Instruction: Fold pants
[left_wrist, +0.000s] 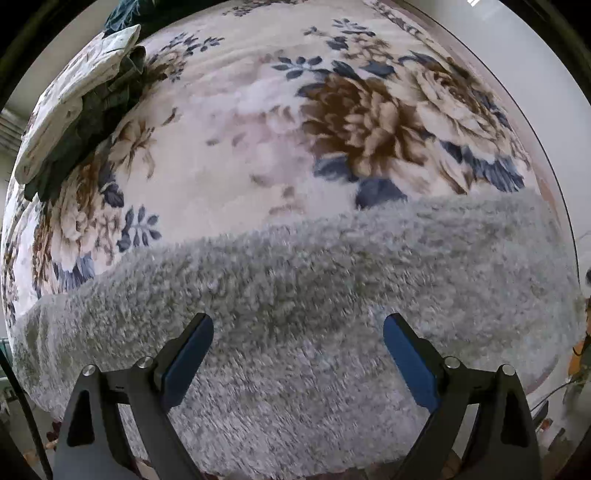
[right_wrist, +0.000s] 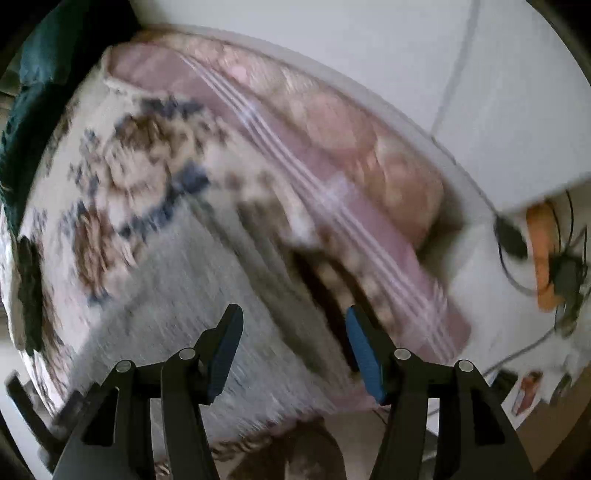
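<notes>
Both grippers, left (left_wrist: 298, 325) and right (right_wrist: 294, 317), hang apart and empty over soft, fluffy grey pants (left_wrist: 332, 280); grasp the lower-frame edge.

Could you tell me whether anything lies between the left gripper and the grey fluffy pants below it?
Nothing visible does. The left gripper hangs open directly above the grey pants, which lie bare on the floral blanket.

Pants (left_wrist: 314, 314): grey, shaggy fleece, matt. Bedspread (left_wrist: 240, 129): soft plush cloth, floral print. Left gripper (left_wrist: 298, 332): matt black plastic, blue rubbery pads (left_wrist: 406, 354), shiny metal pins.
</notes>
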